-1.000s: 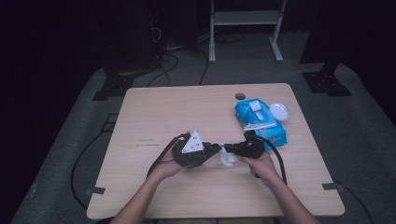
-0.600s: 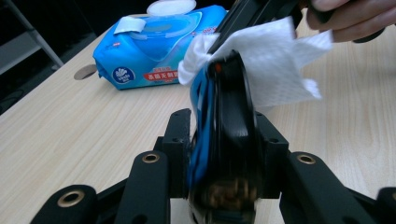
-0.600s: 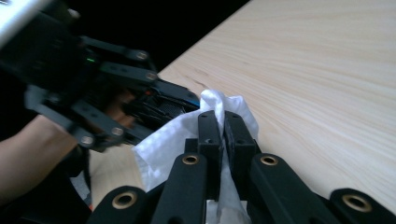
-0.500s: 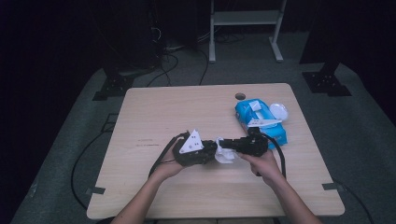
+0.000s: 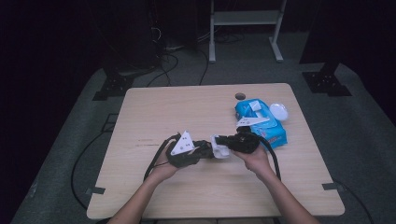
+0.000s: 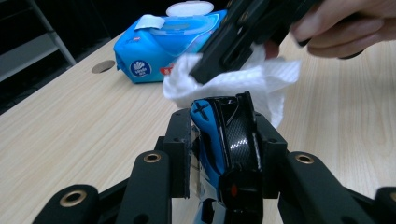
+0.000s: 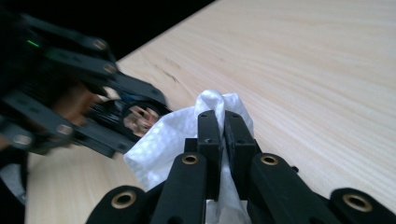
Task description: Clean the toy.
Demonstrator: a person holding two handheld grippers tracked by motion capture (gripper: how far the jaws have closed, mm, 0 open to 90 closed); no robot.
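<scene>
Here the left gripper (image 6: 223, 154) pinches a blue-and-black gadget (image 6: 224, 140) above the bench (image 5: 187, 107); directly beyond its tip, the right gripper (image 7: 223, 135) clamps a white wipe (image 7: 163, 140), pressed against it.

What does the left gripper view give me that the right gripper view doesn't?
Left gripper view: its own left gripper clamped on a small blue and black object, with the blue wipes pack, its flap open, standing on the table behind.

Right gripper view: its own right gripper pinching a fold of the white wipe, and a round shiny end of the held object, facing that camera.

Both: the wipe bunched against the object, the other gripper, and the pale wood tabletop.
</scene>
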